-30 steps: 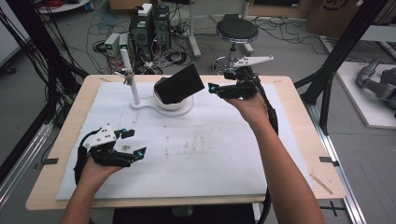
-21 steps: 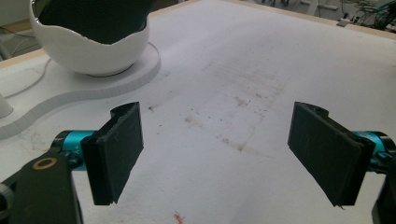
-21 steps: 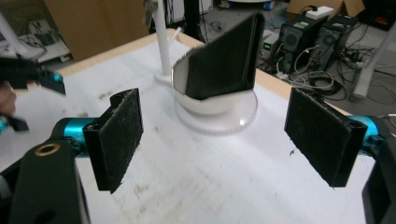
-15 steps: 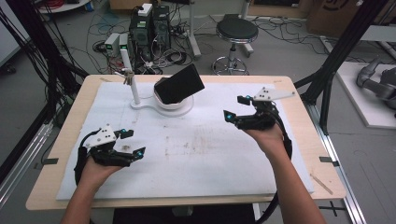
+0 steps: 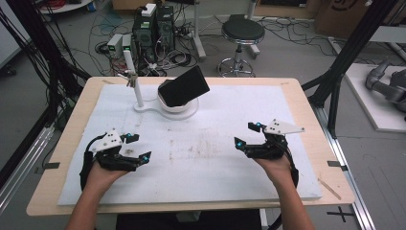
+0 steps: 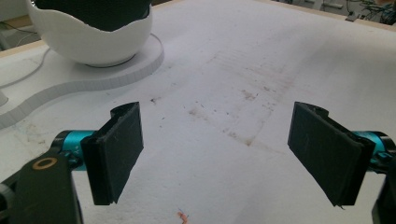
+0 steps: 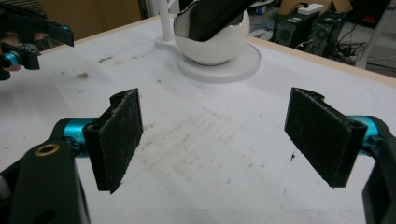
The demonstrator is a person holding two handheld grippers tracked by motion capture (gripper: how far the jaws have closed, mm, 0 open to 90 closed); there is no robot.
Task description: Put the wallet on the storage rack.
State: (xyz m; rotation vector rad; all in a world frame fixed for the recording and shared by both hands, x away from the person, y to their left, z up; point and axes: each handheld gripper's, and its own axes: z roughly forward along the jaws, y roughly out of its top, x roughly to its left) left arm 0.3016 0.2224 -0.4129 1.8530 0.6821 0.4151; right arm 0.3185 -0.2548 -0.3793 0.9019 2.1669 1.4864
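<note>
Both grippers empty over the counter

We hold the left gripper [image 5: 139,146] and right gripper [image 5: 245,134] with jaws spread wide, well apart from the black phone [image 5: 184,86] in its white bowl-shaped stand [image 5: 178,108].

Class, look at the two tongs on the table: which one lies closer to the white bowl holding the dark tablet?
The left tongs. In the high view they sit nearer the white bowl than the right tongs.

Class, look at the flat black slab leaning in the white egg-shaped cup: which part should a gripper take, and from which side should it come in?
Probably grip the flat black slab by its raised upper end, jaws across its two broad faces, coming from above. Its lower end sits inside the white egg-shaped cup, so only the tilted top stands free. The right gripper is open and empty.
</note>
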